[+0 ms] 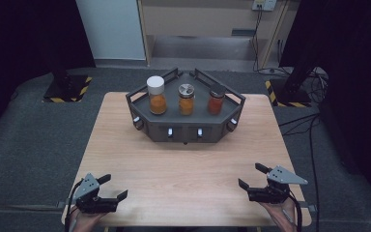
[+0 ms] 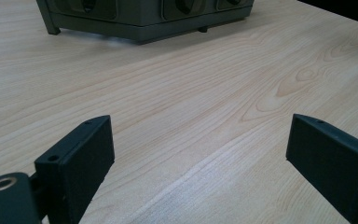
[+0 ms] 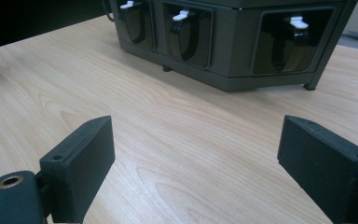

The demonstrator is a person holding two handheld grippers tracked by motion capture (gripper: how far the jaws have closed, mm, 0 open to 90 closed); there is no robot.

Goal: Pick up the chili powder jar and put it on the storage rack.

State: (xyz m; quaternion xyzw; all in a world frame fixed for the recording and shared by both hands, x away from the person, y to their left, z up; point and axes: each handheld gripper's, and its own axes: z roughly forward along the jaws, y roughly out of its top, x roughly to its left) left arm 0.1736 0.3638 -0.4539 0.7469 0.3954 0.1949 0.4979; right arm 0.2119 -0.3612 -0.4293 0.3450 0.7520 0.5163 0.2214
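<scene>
High view: left gripper (image 1: 110,187) and right gripper (image 1: 255,176) rest near table's (image 1: 183,159) front edge, jaws of both spread wide, nothing between; dark rack (image 1: 186,129) sits well apart at far side, carrying white-capped jar (image 1: 156,95), metal-lidded jar (image 1: 186,99), dark-lidded jar (image 1: 216,99); likely step is reach toward rack; approach level, keep jaws wide, avoid clipping rail.

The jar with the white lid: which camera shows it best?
The high view: the jar with the white lid stands whole at the left of the rack. Both gripper views catch just the rack's lower front, no jars.
</scene>
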